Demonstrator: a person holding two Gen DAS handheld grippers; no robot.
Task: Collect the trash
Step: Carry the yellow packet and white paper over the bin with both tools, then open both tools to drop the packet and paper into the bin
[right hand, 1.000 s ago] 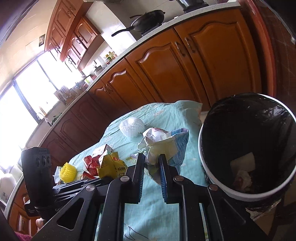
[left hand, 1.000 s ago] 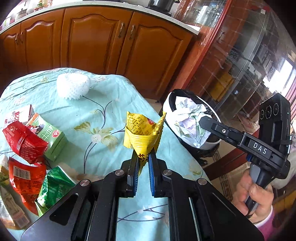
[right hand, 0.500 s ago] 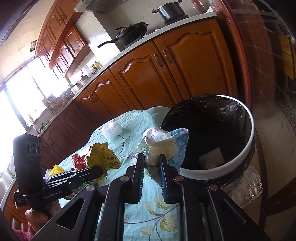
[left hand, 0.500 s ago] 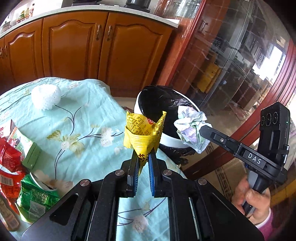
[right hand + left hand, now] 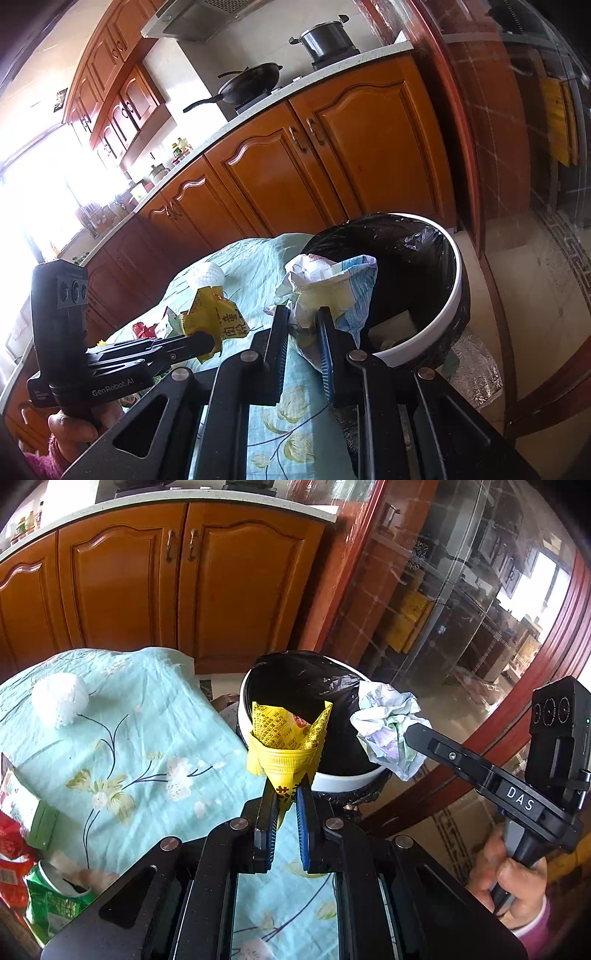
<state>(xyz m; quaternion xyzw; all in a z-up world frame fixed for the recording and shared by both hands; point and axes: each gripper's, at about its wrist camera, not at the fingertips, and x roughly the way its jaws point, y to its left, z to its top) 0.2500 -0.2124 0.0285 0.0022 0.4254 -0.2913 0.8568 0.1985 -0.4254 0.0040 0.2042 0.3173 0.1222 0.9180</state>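
The trash bin [image 5: 340, 775], white-rimmed with a black liner, stands just beside the table [image 5: 155, 738] edge. The left gripper [image 5: 286, 794] pinches a yellow wrapper [image 5: 288, 738] bearing black print too small to read; the wrapper sits in front of the bin's near rim. The right gripper [image 5: 301, 317] is clamped on a crumpled white wrapper [image 5: 325, 284], held at the bin's rim. "DAS" is legible on the right gripper's body, "GenRobot.AI" on the left's. Red and green packets [image 5: 40, 897] lie on the table, well apart from the bin.
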